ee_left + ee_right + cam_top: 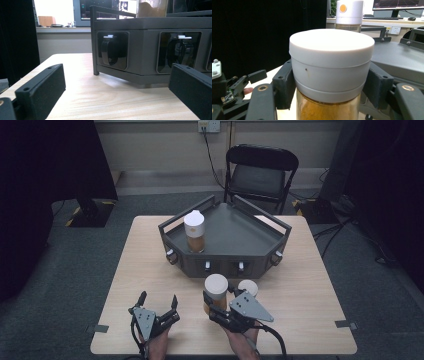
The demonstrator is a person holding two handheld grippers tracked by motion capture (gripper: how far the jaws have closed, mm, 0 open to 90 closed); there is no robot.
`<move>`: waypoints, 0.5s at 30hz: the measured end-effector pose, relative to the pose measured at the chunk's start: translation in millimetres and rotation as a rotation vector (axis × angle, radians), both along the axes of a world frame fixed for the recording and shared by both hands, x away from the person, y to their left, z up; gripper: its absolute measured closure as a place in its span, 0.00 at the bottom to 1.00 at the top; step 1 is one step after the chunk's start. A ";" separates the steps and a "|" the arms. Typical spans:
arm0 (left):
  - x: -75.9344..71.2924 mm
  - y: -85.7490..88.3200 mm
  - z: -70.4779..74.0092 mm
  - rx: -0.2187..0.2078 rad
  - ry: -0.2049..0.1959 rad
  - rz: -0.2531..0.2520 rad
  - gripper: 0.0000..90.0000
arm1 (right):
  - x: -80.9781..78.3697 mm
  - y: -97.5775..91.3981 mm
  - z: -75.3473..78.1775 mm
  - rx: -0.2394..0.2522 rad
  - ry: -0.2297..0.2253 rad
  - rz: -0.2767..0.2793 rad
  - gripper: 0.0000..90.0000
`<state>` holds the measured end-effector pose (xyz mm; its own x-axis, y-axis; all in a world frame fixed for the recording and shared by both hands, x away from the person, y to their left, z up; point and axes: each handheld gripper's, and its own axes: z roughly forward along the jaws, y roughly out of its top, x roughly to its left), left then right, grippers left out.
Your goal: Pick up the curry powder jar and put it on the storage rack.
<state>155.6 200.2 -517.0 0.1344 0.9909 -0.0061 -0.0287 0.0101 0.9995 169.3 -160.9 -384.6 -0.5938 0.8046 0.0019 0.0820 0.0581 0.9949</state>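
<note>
High view: jar (pixel 215 294) upright, lid up

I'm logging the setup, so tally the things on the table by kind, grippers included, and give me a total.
White-capped jars: 3, one in the tray, one held in the right gripper, one beside it
Grey trays: 1
Grippers: 2, left gripper, right gripper
Total: 6

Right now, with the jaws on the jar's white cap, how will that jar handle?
The jar is probably rigid, so the right gripper won't crush it. Its cap looks smooth, so it could slip. It looks filled with amber contents, likely bottom-heavy; it may swing or tilt if moved fast.
</note>
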 end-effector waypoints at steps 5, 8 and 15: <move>0.0 0.0 0.0 0.000 0.000 0.000 0.01 | 6.0 1.3 9.5 -0.014 -0.005 -0.001 0.38; 0.0 0.0 0.1 0.000 0.000 0.000 0.01 | 10.4 2.9 17.1 -0.023 -0.009 -0.004 0.38; 0.0 0.0 0.1 0.001 0.000 0.000 0.01 | 18.7 5.1 31.0 -0.034 -0.015 -0.011 0.38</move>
<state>155.6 200.2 -517.0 0.1345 0.9909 -0.0056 -0.0283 0.0095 0.9996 188.0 -155.9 -353.6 -0.5845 0.8107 -0.0347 0.0679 0.0914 0.9935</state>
